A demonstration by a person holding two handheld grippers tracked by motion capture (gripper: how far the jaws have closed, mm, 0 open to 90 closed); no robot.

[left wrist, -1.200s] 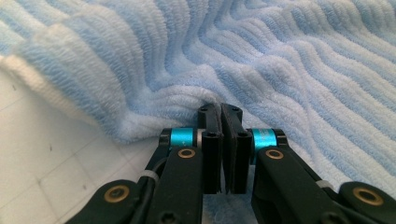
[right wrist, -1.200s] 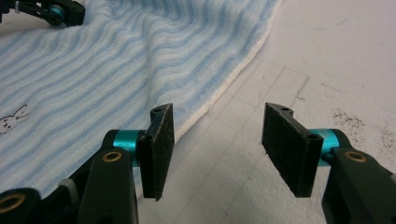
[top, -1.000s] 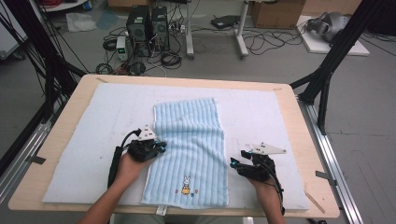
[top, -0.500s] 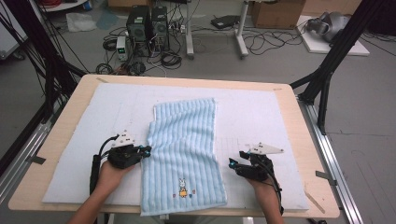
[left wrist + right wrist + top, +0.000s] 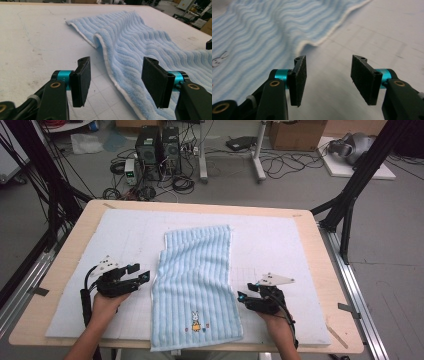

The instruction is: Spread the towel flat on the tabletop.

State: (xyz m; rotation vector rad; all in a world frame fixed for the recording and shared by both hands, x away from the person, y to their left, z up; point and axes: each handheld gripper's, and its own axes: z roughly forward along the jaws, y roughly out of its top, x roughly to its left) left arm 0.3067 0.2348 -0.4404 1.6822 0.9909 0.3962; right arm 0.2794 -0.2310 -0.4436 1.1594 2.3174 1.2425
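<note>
Both claws, left (image 5: 142, 276) and right (image 5: 243, 296), sit spread and empty either side of the blue towel (image 5: 196, 285) lying flat mid-tabletop (image 5: 310, 245). Its near edge overhangs the front, so I'd guess a careless tug drags it off.

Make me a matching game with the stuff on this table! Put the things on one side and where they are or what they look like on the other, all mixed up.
Things:
1. towel
2. bunny picture
3. left gripper
4. right gripper

Descriptions:
A. open, over the white mat to the right of the towel
B. light blue with wavy stripes, lying in the middle
C. open, at the towel's left edge
D. near the towel's end closest to the person

Pairs: 1-B, 2-D, 3-C, 4-A
</note>
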